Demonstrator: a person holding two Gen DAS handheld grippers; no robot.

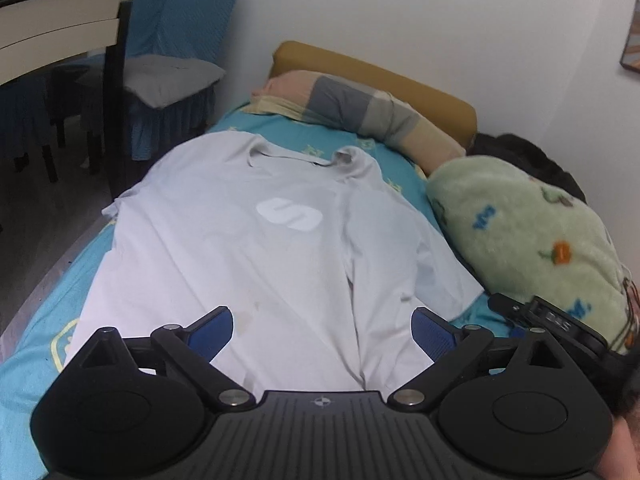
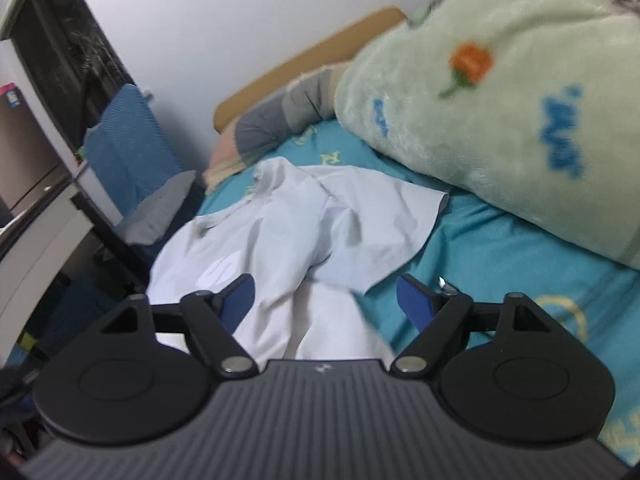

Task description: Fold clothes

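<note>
The white shirt (image 1: 256,248) lies spread, unfolded, on the bed (image 2: 500,248); both tools, left (image 1: 322,330) and right (image 2: 326,300), gape wide above it, holding nothing.

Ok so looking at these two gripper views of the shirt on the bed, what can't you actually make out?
- Hem of the pale grey short-sleeved T-shirt: left wrist view, hidden behind the open left gripper.
- Shirt's left sleeve: right wrist view, folds hide it beyond the open right gripper.
- Blue lettering on the fluffy green blanket: right wrist view, blurred.
- Framed picture: left wrist view, cut off by the edge.
</note>
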